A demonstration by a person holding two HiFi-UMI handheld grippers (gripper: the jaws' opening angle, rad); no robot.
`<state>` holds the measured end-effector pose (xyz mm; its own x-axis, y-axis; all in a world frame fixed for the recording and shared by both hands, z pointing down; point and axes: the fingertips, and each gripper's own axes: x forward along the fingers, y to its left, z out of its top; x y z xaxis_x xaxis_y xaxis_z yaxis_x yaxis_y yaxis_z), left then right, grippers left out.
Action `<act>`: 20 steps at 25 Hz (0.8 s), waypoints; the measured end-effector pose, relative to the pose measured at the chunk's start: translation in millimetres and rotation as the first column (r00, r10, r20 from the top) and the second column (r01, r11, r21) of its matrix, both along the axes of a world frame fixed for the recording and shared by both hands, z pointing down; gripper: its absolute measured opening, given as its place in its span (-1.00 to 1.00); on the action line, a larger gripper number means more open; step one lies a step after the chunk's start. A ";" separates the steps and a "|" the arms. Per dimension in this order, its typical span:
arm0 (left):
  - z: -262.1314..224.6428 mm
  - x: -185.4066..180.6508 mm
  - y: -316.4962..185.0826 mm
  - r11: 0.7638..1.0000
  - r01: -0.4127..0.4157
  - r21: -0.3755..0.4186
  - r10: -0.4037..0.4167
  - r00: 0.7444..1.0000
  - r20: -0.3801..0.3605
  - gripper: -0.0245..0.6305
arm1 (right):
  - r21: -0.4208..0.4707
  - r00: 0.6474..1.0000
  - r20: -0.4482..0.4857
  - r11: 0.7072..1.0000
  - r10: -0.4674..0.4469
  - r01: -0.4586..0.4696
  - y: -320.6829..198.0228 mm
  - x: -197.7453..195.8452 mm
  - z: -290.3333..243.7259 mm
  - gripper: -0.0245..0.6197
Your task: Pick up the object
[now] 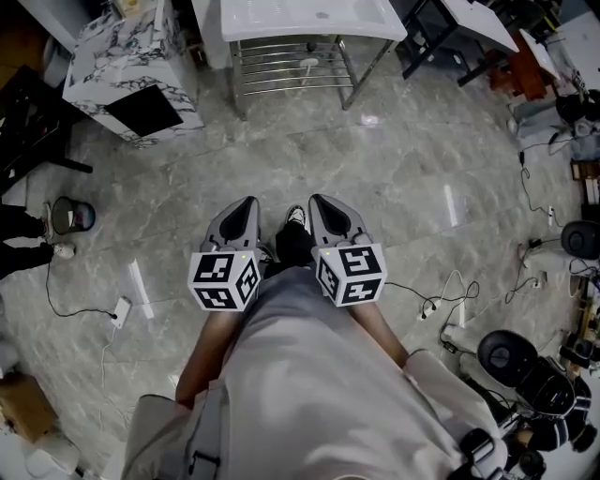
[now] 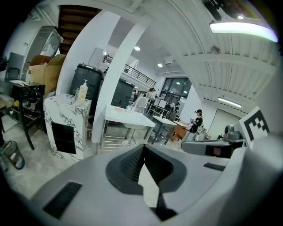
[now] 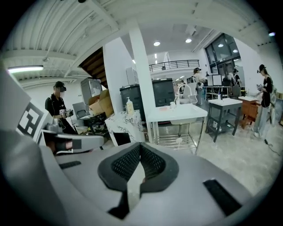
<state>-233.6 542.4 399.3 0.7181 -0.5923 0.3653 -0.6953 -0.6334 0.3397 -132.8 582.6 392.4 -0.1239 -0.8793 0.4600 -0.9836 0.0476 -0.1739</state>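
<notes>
No single object to pick up stands out in these views. I hold both grippers close in front of my body, over the grey stone floor (image 1: 394, 169), side by side and pointing forward. My left gripper (image 1: 244, 206) is shut, its dark ribbed pads (image 2: 132, 161) meeting at the tip with nothing between them. My right gripper (image 1: 323, 202) is shut the same way, and its pads (image 3: 152, 161) are empty too. Each gripper view looks along its jaws toward a white table (image 2: 128, 118) and a marble-patterned cabinet (image 2: 66, 123) ahead.
The white table (image 1: 309, 19) has a wire shelf (image 1: 291, 66) under it. The marble cabinet (image 1: 131, 70) stands to its left, with a soap bottle (image 2: 83, 90) on top. Cables and a power strip (image 1: 122, 309) lie on the floor, and gear crowds the right side. A person (image 3: 265, 99) stands at the far right.
</notes>
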 end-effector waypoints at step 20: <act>10.0 48.7 -131.5 0.997 0.080 -0.017 -0.078 0.994 0.078 -0.92 | -0.075 0.999 0.022 0.997 -0.026 0.028 -133.0 95.1 22.3 -0.89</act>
